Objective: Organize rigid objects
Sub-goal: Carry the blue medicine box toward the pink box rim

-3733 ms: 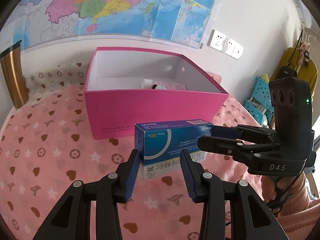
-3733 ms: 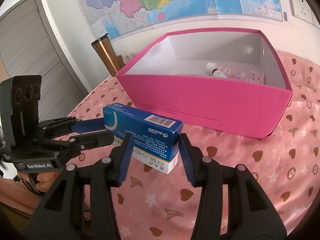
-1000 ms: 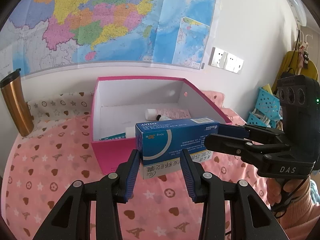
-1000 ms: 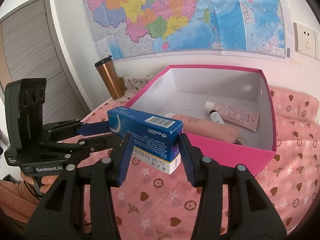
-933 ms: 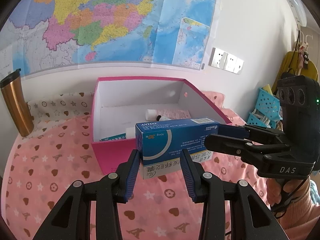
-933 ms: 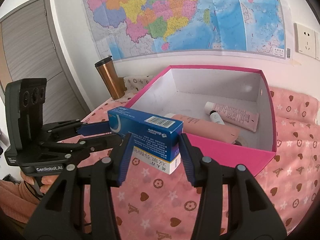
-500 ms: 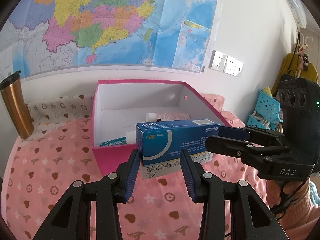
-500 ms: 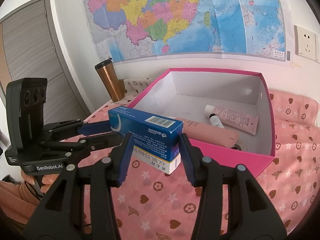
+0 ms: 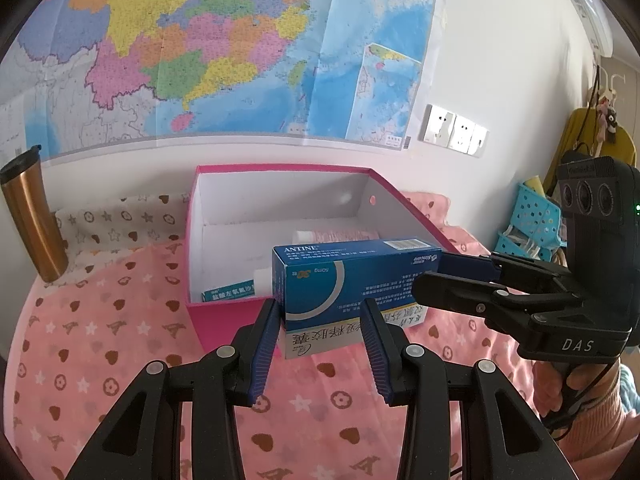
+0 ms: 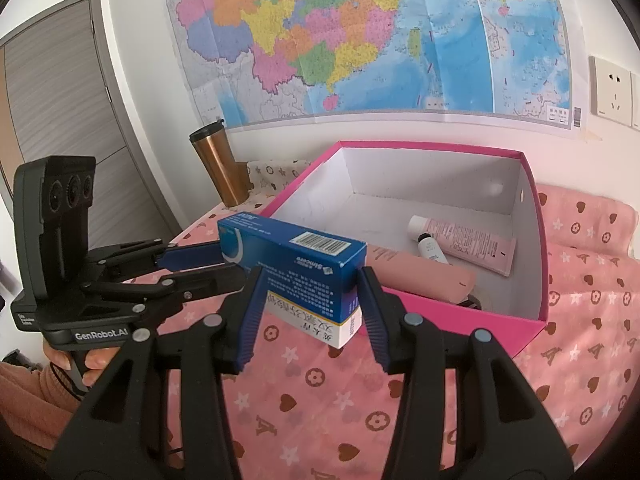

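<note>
A: As seen along the left gripper (image 9: 322, 320): clenched on one end of the blue carton (image 9: 352, 280), pads flat against its two sides.

B: Same at the right gripper (image 10: 308, 284)? Gripping, or loose?

A: Gripping too. Clamped on the opposite end of that carton, by the barcode. Held level between the two, up off the cloth, just in front of the pink box (image 10: 440, 312) and at about the height of its near wall.

B: And the white printed part (image 9: 352, 334) under the blue?

A: Pressed in between the same pads. One carton or two stacked, hard to tell.

B: Inside the pink box, then?

A: Pink tube (image 10: 468, 244) lying towards the far right, with a small white tube (image 10: 432, 250) touching its side. Long pink bottle (image 10: 424, 276) along the near wall. Teal packet (image 9: 228, 292) in the near left corner.

B: Outside the pink box?

A: Under it, pink patterned tablecloth (image 9: 100, 340). Left of it, against the wall, copper tumbler (image 9: 32, 220) standing upright. Behind and above it, big coloured map (image 9: 200, 40); right of the map, white wall sockets (image 9: 456, 132). Far right of the box, blue perforated basket (image 9: 532, 220). Below the right gripper's body, a hand (image 9: 580, 380) wrapped round the handle, with a pink sleeve behind.
</note>
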`<state>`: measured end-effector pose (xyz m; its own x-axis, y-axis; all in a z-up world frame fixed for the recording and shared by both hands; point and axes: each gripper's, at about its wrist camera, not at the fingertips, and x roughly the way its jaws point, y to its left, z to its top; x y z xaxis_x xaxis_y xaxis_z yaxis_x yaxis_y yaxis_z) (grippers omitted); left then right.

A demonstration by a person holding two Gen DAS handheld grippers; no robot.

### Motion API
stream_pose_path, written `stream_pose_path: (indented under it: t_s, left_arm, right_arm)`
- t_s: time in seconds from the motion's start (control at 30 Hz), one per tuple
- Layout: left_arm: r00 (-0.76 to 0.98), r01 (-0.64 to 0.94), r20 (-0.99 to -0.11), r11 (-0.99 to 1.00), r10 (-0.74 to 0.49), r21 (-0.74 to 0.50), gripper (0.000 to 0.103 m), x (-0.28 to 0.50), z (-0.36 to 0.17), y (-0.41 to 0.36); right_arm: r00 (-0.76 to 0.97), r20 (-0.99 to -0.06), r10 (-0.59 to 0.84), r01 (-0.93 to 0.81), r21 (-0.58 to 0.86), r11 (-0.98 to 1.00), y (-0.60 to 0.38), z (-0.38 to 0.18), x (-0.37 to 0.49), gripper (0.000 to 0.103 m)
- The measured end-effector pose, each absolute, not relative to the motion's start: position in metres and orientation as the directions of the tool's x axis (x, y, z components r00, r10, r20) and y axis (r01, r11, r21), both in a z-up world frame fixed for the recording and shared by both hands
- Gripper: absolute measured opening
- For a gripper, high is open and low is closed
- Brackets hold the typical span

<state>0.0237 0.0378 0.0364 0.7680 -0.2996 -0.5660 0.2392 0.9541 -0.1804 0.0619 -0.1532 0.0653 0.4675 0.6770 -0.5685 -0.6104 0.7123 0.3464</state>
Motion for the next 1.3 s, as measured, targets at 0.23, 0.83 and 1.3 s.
stream_pose_path:
  t_s: [0.23, 0.83, 1.3]
  left_arm:
    - [0.768, 0.239, -0.566, 0.954, -0.298, -0.178, 0.041, 0.024, 0.036, 0.038]
    - [0.776, 0.232, -0.557, 0.955, -0.295, -0.183, 0.041, 0.032, 0.040, 0.042]
    - [0.780, 0.231, -0.554, 0.957, -0.291, -0.179, 0.041, 0.035, 0.040, 0.042]
  right_arm:
    - [0.467, -0.569, 0.677, -0.610, 0.347, 0.712, -0.152, 0.065, 0.063, 0.049]
    - [0.469, -0.560, 0.682, -0.610, 0.353, 0.710, -0.150, 0.066, 0.066, 0.049]
    - [0.475, -0.554, 0.683, -0.610, 0.352, 0.710, -0.149, 0.068, 0.069, 0.049]
